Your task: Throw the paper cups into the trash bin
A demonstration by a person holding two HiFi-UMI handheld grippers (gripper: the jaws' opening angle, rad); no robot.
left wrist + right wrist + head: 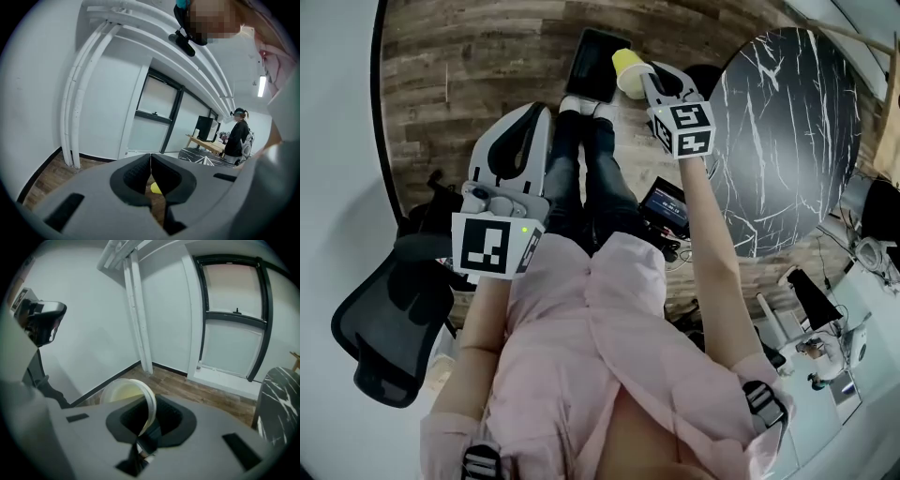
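Note:
A yellow paper cup (627,67) hangs over the wooden floor, pinched by its wall in my right gripper (649,75), which is shut on it. In the right gripper view the cup's pale rim (126,391) sticks out left of the right gripper (151,405). A black trash bin (595,62) stands on the floor just left of the cup. My left gripper (532,117) is lower on the left, beside the person's legs, shut with nothing in it. Through the pads of the left gripper (150,158) a sliver of the yellow cup (155,188) shows.
A round black marble table (787,131) fills the right side. A black office chair (389,328) stands at lower left, and a small device with a lit screen (666,206) lies on the floor. White pipes (138,310) run up the wall. Another person (239,136) stands by a desk.

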